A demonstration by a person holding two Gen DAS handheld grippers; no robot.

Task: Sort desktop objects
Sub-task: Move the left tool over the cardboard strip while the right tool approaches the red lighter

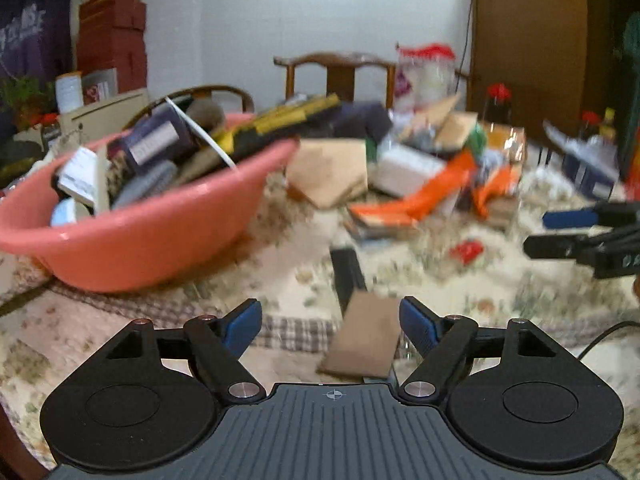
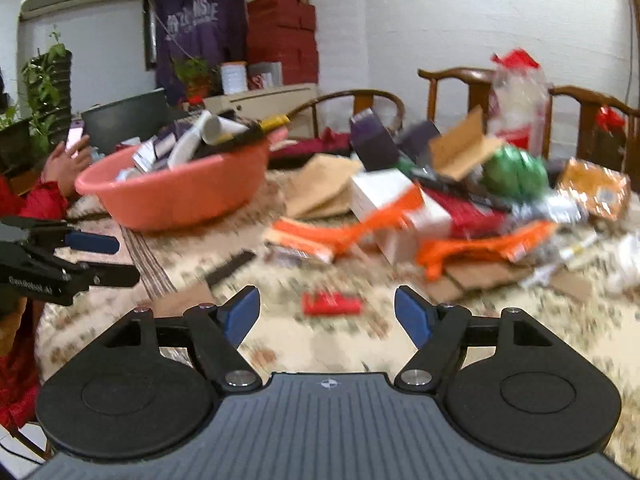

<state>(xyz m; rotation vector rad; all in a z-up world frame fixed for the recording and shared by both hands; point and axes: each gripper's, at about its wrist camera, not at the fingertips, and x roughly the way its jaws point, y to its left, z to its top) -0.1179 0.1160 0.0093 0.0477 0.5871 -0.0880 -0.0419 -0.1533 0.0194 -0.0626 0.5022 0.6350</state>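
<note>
The left gripper (image 1: 331, 326) hangs low over the floral-patterned tablecloth (image 1: 460, 312) with its 2 blue-padded fingers spread wide and nothing between them. A flat brown cardboard piece (image 1: 366, 340) lies on the cloth just ahead of it, overlapping the near end of a slim black rectangular bar (image 1: 347, 276). To the far left sits the round salmon-pink plastic basin (image 1: 132, 236), already heaped with boxes, tubes and a yellow-and-black item (both views are motion-blurred, so finer detail is lost).

The right gripper (image 2: 327, 316) is likewise wide apart and empty, poised near a small flat red packet (image 2: 331, 303) that lies on the cloth just beyond its fingertips. Farther back and to the right spreads an unsorted pile (image 2: 460, 208): a white box, orange wrappers, brown card flaps, a green foil ball and a clear bag with a red top. Wooden chairs (image 2: 576, 100) stand behind the table. At the far left of the right wrist view, a person in a red sleeve (image 2: 40, 200) sits holding a phone.
</note>
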